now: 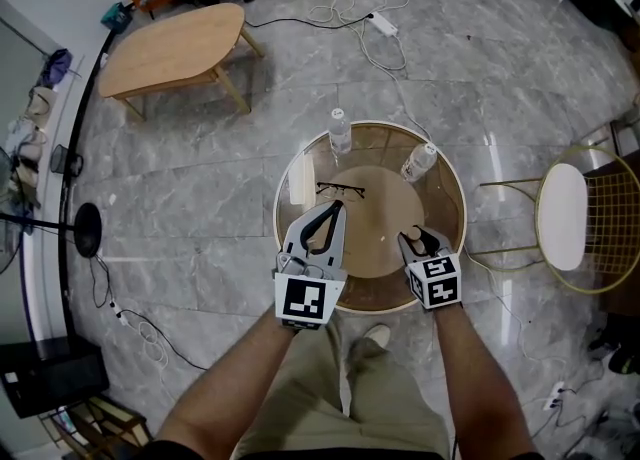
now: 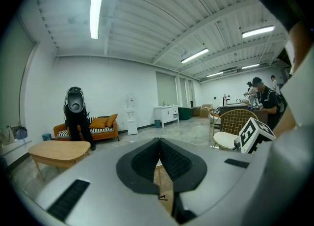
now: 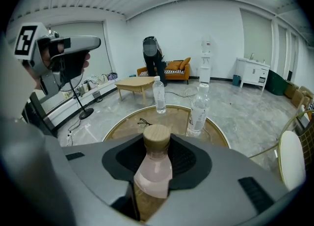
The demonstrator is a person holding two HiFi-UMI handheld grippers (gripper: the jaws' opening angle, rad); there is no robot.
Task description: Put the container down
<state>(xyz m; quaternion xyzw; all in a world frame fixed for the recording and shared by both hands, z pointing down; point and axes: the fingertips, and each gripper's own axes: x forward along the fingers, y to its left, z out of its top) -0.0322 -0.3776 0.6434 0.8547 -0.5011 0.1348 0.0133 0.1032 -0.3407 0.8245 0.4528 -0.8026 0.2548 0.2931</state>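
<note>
Starting in the right gripper view: your right gripper (image 3: 157,157) is clamping the container (image 3: 153,173), a pale pink bottle with a wood-coloured cap, and the dark pads are pressing on its body from both sides. The cap is pointing up and away from the camera, so the long axis is standing close to upright. The base is hiding below the jaws, so I can't tell whether it is touching anything. Beyond the cap, the round glass table (image 3: 115,129) is spreading out. Two water bottles (image 3: 159,96) are standing at the table's far side and a pair of eyeglasses (image 3: 143,122) is lying left of the table's centre.

Over to the left gripper view: your left gripper (image 2: 159,144) is sitting with its jaws together and is carrying nothing. Only a sliver of tabletop is showing through the slit below the tips.

Now the head view: your right gripper is hovering over the table's near right edge. Your left gripper is hanging over the table's near left part, tips pointing towards the table's centre. I'm judging that the set-down belongs to your right hand alone, with bare glass lying directly beneath the container and ahead of it, well short of the nearer water bottle. Keeping that upright axis matters, since a narrow bottle landing tilted could topple.
</note>
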